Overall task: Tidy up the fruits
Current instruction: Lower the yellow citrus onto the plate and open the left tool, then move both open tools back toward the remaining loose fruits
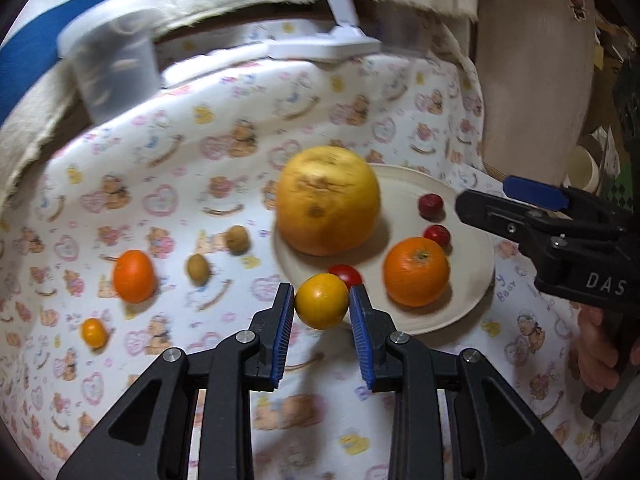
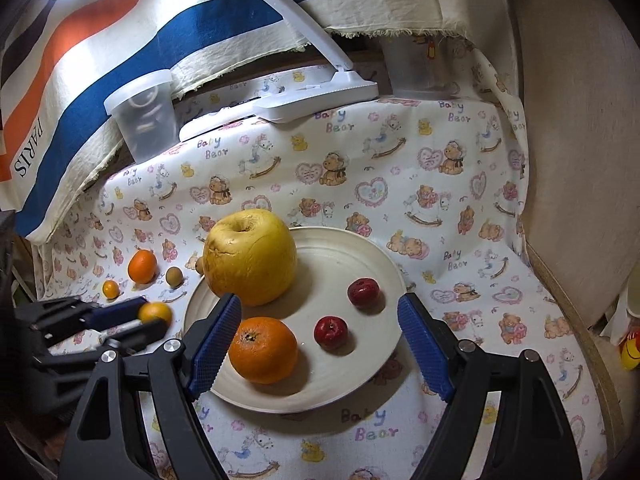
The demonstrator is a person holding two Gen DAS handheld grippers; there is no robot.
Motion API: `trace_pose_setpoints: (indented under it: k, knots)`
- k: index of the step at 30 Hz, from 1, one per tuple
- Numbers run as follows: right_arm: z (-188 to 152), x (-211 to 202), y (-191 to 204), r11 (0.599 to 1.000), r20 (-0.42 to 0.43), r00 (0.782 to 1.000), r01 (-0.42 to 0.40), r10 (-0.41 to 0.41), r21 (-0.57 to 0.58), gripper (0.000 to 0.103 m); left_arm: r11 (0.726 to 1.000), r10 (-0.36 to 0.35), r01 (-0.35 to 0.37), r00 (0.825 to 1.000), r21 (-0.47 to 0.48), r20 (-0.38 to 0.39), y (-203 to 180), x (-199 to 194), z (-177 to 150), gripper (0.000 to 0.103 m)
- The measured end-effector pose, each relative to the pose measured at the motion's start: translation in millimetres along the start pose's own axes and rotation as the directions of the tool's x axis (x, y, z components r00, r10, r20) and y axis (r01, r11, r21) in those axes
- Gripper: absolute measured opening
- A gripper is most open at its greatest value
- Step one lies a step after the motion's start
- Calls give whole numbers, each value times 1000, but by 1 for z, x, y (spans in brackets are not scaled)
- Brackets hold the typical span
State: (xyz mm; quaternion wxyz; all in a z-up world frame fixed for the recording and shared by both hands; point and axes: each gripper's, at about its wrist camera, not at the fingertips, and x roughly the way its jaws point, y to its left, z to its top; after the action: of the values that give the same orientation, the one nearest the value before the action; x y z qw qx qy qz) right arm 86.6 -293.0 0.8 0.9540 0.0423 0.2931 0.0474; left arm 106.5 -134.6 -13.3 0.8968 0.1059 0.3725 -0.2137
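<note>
A bench (image 2: 460,208) is covered with a white cloth printed with bears, hearts and the words "Baby Bear". A striped fabric (image 2: 120,60) in blue, orange and cream hangs behind it, and a plain beige wall stands to the right. A white desk lamp (image 2: 316,100) and two clear plastic cups (image 2: 144,120) stand at the back.

A cream plate (image 2: 360,380) is the landmark. On it lie one large yellow fruit (image 2: 250,256), one orange (image 2: 264,350) and two small red fruits (image 2: 363,291); the left wrist view shows a third red fruit (image 1: 346,274) at the plate's near edge. Left of the plate, on the cloth, lie one orange mandarin (image 2: 142,266), two small brown fruits (image 2: 175,276) and one tiny orange fruit (image 2: 110,289).

The left gripper (image 1: 322,306) is clamped on a small yellow-orange fruit (image 1: 322,306), just at the plate's left edge. The right gripper (image 2: 320,344) stands wide over the plate, holding nothing; the orange sits beside its left pad.
</note>
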Motion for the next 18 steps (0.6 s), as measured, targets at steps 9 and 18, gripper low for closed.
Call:
trace_pose_setpoints:
  k: [9, 18]
  knots:
    - [1, -3, 0, 1000, 7, 1000, -6, 6, 4, 82, 1000, -17, 17, 1000, 5, -15, -8, 10, 0, 28]
    - [-1, -2, 2, 1000, 0, 1000, 8, -8, -6, 82, 1000, 13, -13, 1000, 24, -2, -8, 5, -4, 46]
